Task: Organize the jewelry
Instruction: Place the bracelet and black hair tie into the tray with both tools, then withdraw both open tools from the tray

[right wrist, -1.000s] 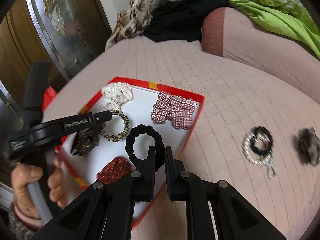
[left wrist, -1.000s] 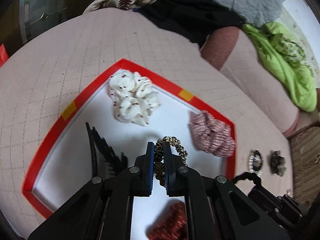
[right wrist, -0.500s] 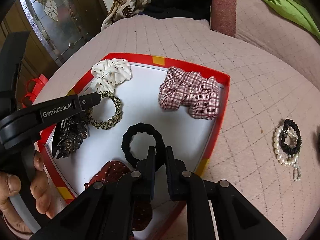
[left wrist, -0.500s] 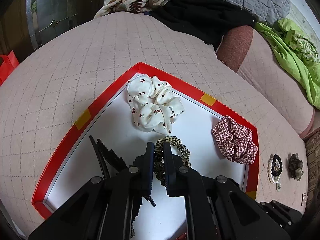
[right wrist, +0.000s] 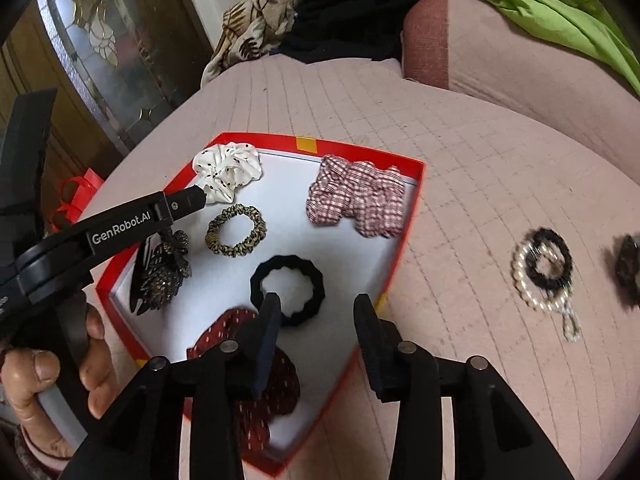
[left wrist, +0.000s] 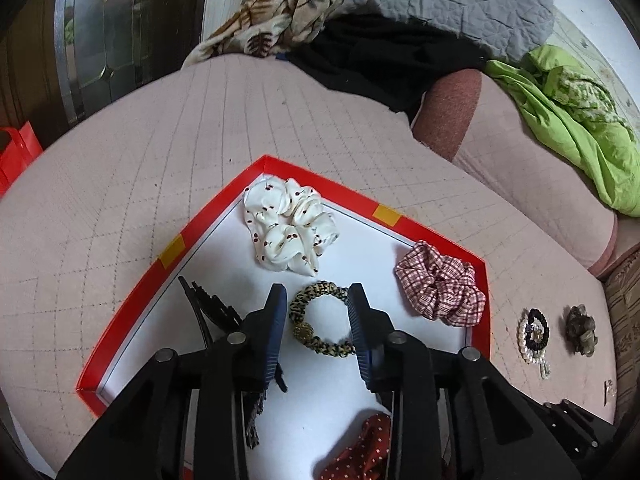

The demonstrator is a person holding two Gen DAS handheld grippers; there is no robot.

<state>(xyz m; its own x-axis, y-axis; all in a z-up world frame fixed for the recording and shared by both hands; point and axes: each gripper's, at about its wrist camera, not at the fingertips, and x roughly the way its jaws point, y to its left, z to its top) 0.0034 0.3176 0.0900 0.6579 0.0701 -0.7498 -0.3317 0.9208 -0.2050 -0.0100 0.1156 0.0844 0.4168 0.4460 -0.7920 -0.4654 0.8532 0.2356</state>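
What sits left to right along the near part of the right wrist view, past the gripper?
Brown sequined hair clip → leopard-print hair tie → black ridged hair tie → red tray rim → pearl-and-black bracelet bundle → dark blurred piece at the right edge.
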